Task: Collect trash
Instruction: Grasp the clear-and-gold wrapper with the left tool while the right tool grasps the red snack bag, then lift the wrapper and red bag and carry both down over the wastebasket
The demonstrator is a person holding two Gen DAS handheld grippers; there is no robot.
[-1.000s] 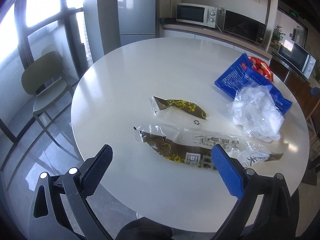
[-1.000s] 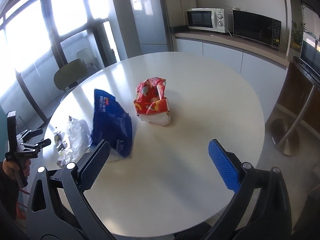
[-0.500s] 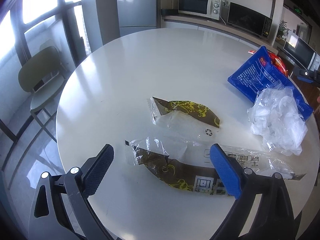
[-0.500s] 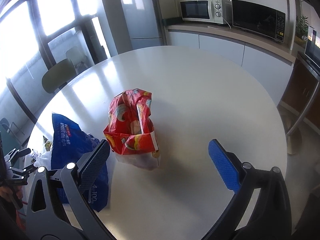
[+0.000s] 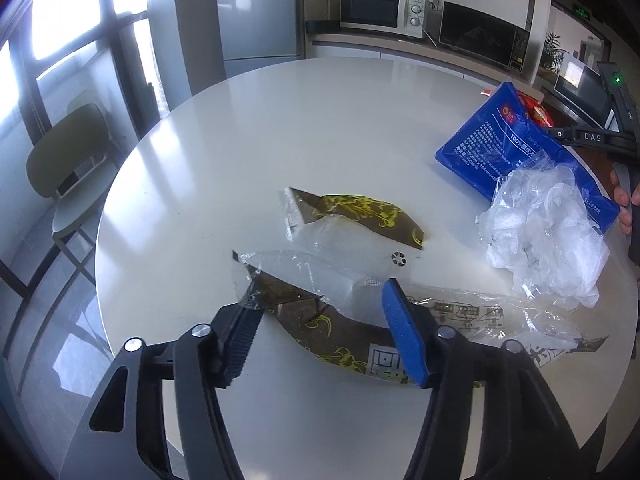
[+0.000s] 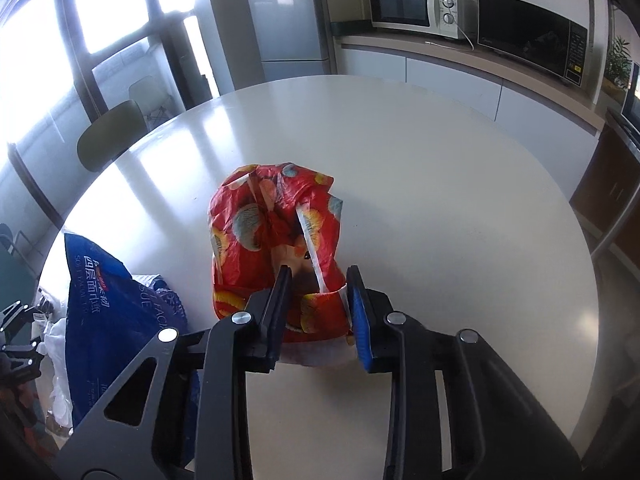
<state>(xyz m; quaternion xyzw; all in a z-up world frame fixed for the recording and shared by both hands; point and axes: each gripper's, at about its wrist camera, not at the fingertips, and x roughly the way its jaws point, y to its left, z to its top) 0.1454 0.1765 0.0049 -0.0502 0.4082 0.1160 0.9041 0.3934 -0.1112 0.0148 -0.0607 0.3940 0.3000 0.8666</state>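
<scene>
Crinkled clear-and-brown film, a long torn wrapper [image 5: 340, 312], lies right under the left gripper [image 5: 316, 320]. Its long axis runs across the jaws, from just beyond the left finger to well past the right one. The jaws have just been closing, with the wrapper's brown part between them; I cannot tell whether the pads [image 5: 404, 340] press it yet. Just beyond lies a shorter wrapper [image 5: 352, 220] of the same print, slanting the same way. Off to the right sits a crumpled clear plastic wad [image 5: 544, 236], touching a blue tissue pack [image 5: 512, 148] farther back, all on the round white table [image 5: 320, 120].

At the right gripper [image 6: 320, 300], the jaws have just been closing around the near edge of a red printed bag [image 6: 272, 240]. The bag stands upright with its mouth open toward the gripper; what is inside I cannot make out. The fingers flank its lower rim, apparently touching it.
</scene>
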